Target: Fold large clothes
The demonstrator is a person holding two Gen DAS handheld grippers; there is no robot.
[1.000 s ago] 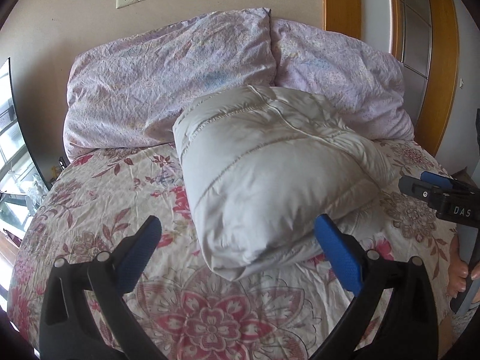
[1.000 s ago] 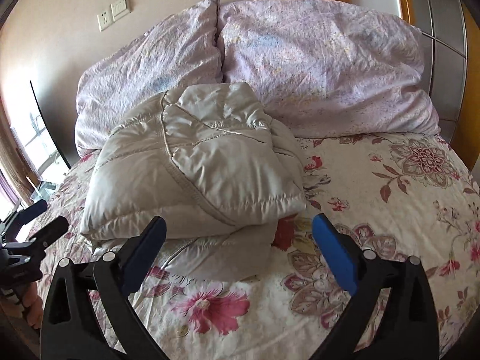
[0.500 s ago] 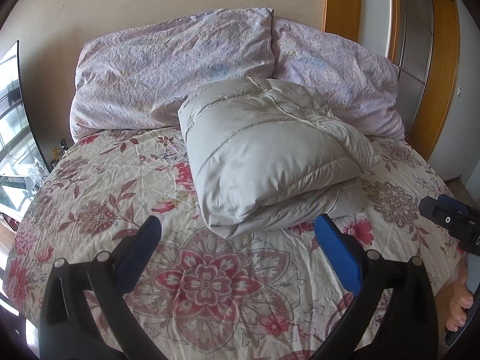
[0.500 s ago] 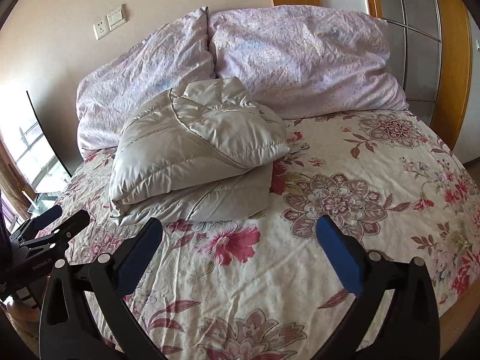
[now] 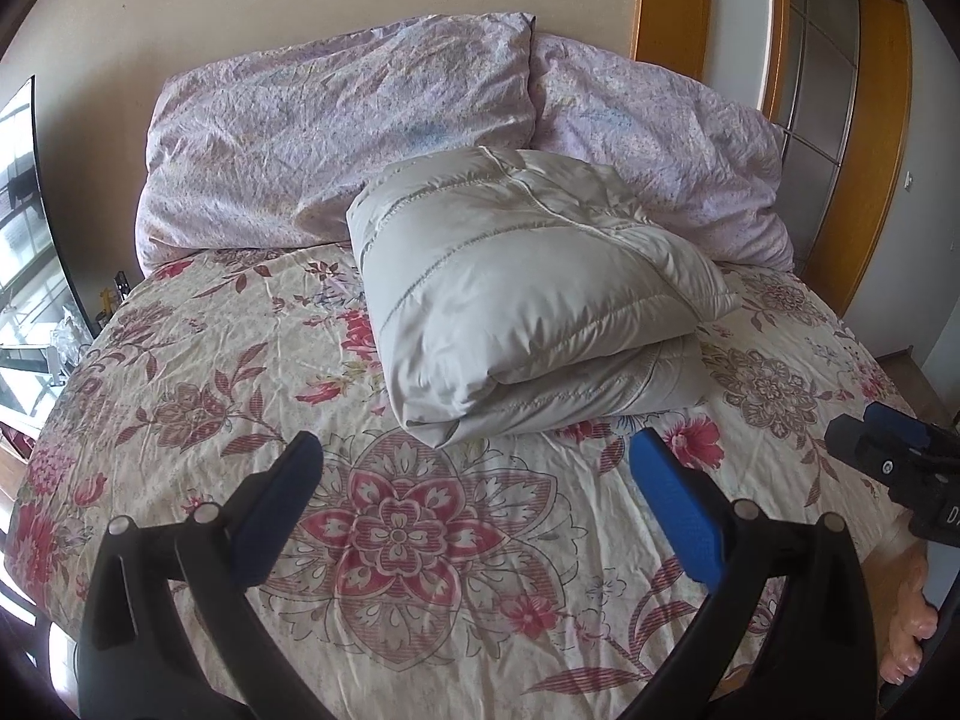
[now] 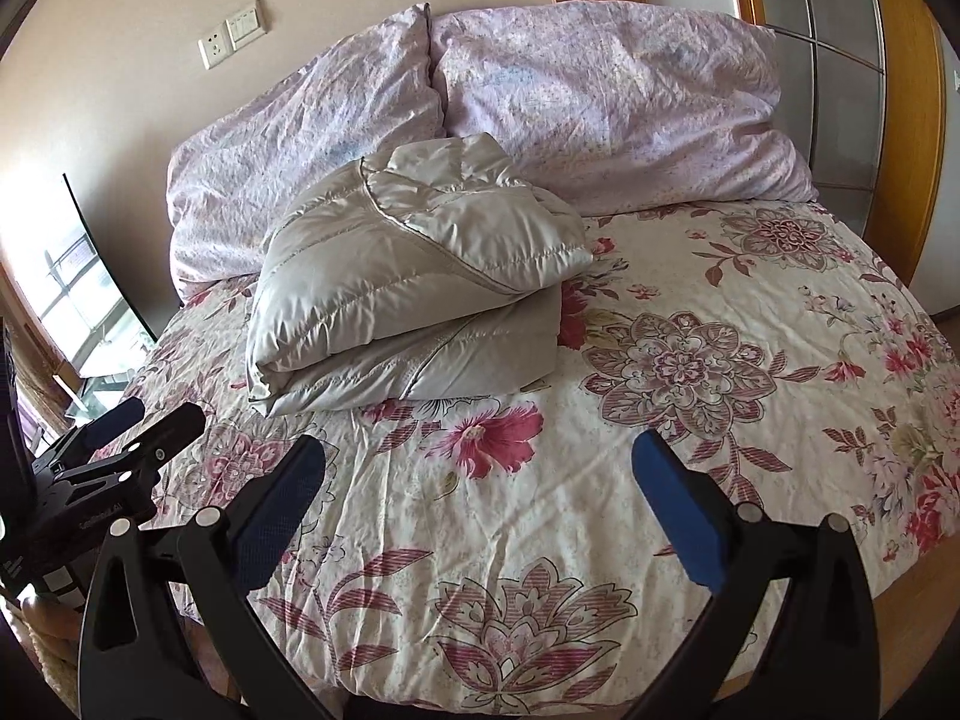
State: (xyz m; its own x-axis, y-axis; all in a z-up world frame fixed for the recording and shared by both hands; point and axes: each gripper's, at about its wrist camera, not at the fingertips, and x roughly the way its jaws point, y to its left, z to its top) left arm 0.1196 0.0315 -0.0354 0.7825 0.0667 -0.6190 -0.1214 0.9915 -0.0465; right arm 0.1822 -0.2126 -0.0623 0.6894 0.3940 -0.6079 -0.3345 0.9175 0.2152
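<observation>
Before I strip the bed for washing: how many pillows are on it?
2: left pillow and right pillow lean against the wall behind the folded jacket. Others may be hidden.

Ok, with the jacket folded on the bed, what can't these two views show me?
- Jacket underside and inner layers: hidden by its own folds, both views.
- Jacket's far edge against the pillows: hidden by its bulk.
- Right gripper in the left wrist view: cut off by the right edge.
- Left gripper in the right wrist view: cut off at left.
- Hands: mostly out of frame.
</observation>
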